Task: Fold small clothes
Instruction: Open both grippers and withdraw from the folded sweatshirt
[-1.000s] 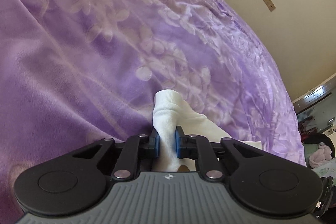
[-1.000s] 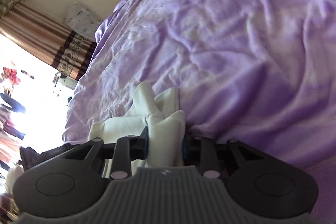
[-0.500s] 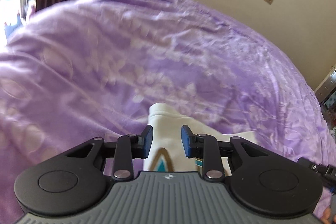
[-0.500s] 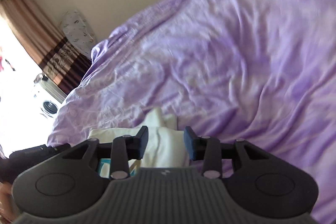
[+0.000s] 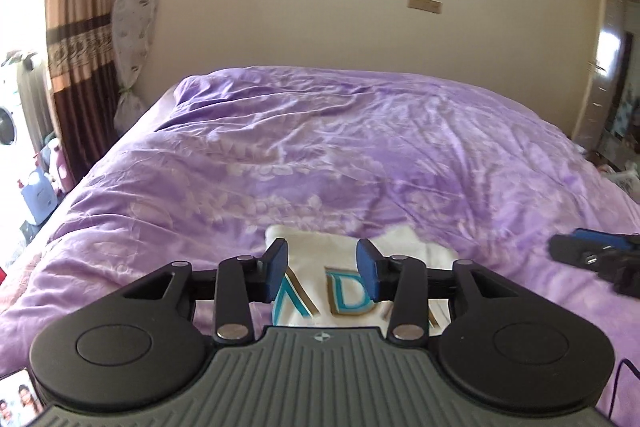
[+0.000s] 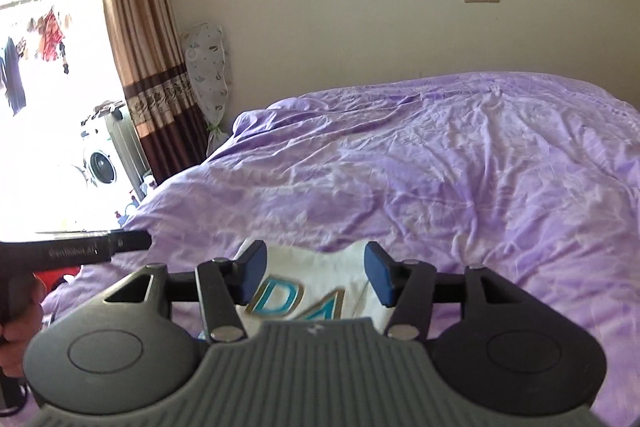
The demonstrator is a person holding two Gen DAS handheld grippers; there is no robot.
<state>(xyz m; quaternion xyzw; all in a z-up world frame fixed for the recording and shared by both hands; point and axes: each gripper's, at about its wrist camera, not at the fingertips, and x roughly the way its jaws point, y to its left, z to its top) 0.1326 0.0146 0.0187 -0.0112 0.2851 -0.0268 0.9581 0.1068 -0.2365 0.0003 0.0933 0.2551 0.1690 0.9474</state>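
Note:
A small white garment (image 5: 320, 267) with teal and gold letters lies flat on the purple bedspread (image 5: 320, 155) near its front edge. My left gripper (image 5: 322, 263) is open and empty, raised above the garment's near part. In the right wrist view the same garment (image 6: 316, 275) lies under my right gripper (image 6: 312, 269), which is open and empty too. The right gripper shows in the left wrist view (image 5: 592, 259) at the right, and the left gripper shows in the right wrist view (image 6: 80, 247) at the left.
The bedspread (image 6: 440, 179) covers a wide bed against a beige wall. A brown curtain (image 6: 136, 39), a washing machine (image 6: 100, 167) and a wrapped bundle (image 5: 130, 39) stand left of the bed. A doorway (image 5: 616, 67) is at the right.
Both grippers held folds of the white garment a second ago. Both have opened, let it go and pulled up and back. The garment now lies flat, letters showing.

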